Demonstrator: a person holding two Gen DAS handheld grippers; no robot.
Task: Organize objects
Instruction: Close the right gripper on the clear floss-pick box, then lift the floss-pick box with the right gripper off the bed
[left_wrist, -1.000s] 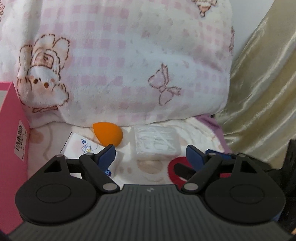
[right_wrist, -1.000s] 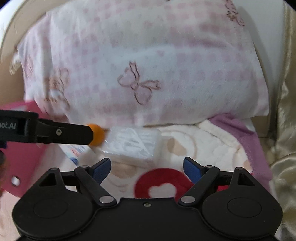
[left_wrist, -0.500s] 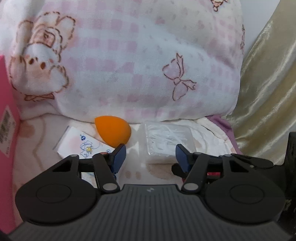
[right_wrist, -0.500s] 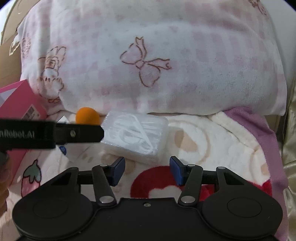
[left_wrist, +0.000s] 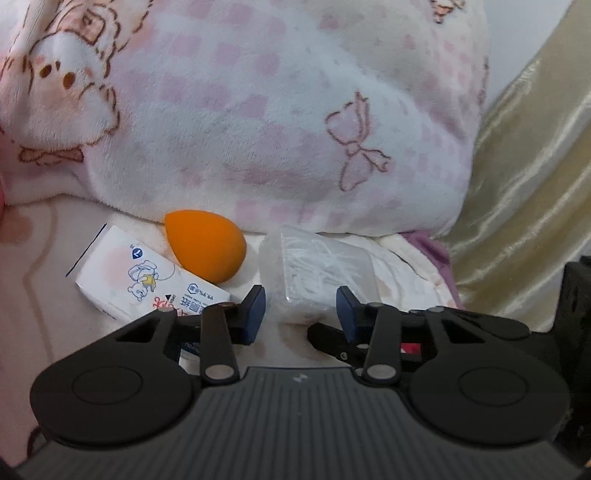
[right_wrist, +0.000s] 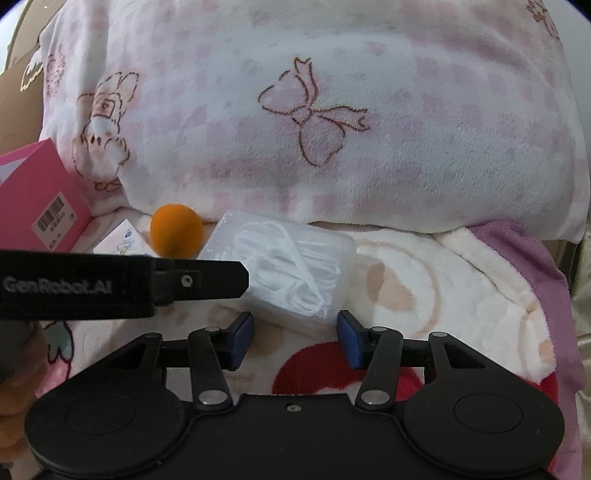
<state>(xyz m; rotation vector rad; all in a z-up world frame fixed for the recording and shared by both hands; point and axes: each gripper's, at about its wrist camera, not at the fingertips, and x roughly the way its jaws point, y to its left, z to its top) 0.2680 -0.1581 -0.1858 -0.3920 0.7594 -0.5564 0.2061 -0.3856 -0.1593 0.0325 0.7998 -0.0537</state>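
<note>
Closing left gripper (left_wrist: 300, 309) and right gripper (right_wrist: 295, 339), both unclenched, flank near end of clear plastic box of white floss picks (right_wrist: 284, 269) on fleece blanket (right_wrist: 443, 280), pads not touching it. Orange teardrop sponge (left_wrist: 205, 245) and white tissue pack (left_wrist: 136, 275) just beside.

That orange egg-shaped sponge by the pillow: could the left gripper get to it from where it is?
Probably yes. The orange sponge lies uncovered just ahead and left of the left gripper, whose closing jaws hold nothing. The tissue packet and clear box flank it, and the pillow crowds behind.
</note>
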